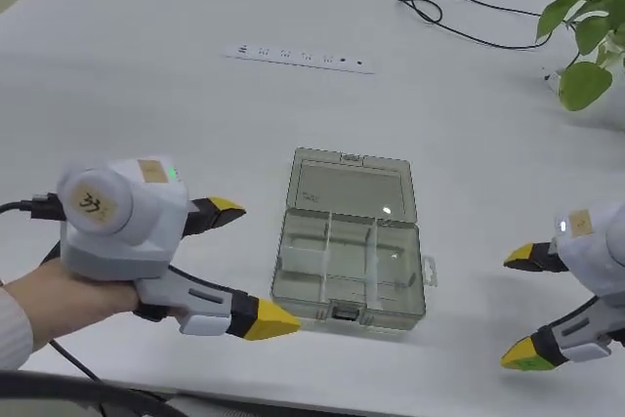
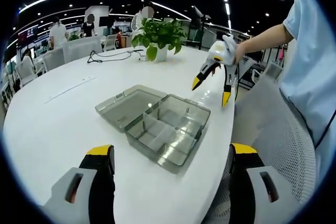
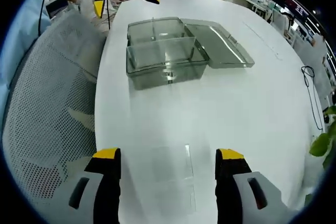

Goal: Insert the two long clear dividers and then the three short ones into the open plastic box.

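Open plastic box (image 1: 312,298) sits on the table (image 1: 146,75) by the near edge, clear dividers (image 1: 330,241) slotted inside. Left gripper (image 1: 266,265) and right gripper (image 1: 508,310) hover either side, both spread wide, holding nothing.

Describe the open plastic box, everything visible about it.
The plastic box is translucent smoky grey, rectangular, lying open on the white table. Its hinged lid lies flat behind; partitions split the inside into several compartments. A small latch sits on the front edge. Nothing touches it but the table; the open left gripper and right gripper flank it.
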